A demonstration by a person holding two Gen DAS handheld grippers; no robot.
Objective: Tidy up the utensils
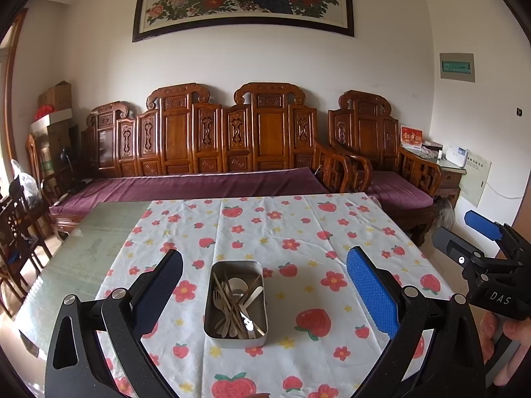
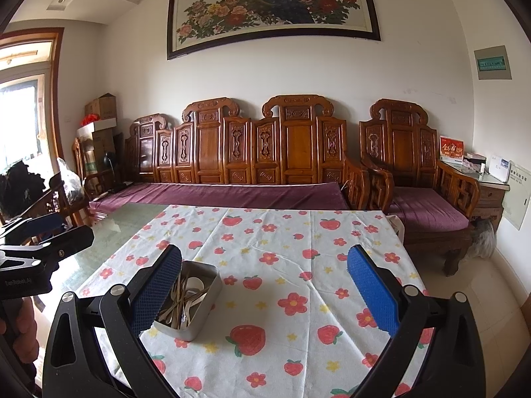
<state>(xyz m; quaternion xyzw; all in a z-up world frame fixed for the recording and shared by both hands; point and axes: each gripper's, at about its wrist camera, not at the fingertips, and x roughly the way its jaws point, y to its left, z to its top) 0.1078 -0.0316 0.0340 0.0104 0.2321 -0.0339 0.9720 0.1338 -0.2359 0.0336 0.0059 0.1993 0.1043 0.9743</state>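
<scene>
Both tools spread wide, empty: left tool (image 1: 264,285), right tool (image 2: 264,280); tin (image 1: 236,303) holds utensils (image 1: 237,301).

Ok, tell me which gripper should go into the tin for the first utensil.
Left. The metal tin sits centred between the open left gripper fingers, straight ahead. In the right wrist view the tin lies off to the left, partly behind the right gripper's left finger, so it would likely need to shift sideways first.
</scene>
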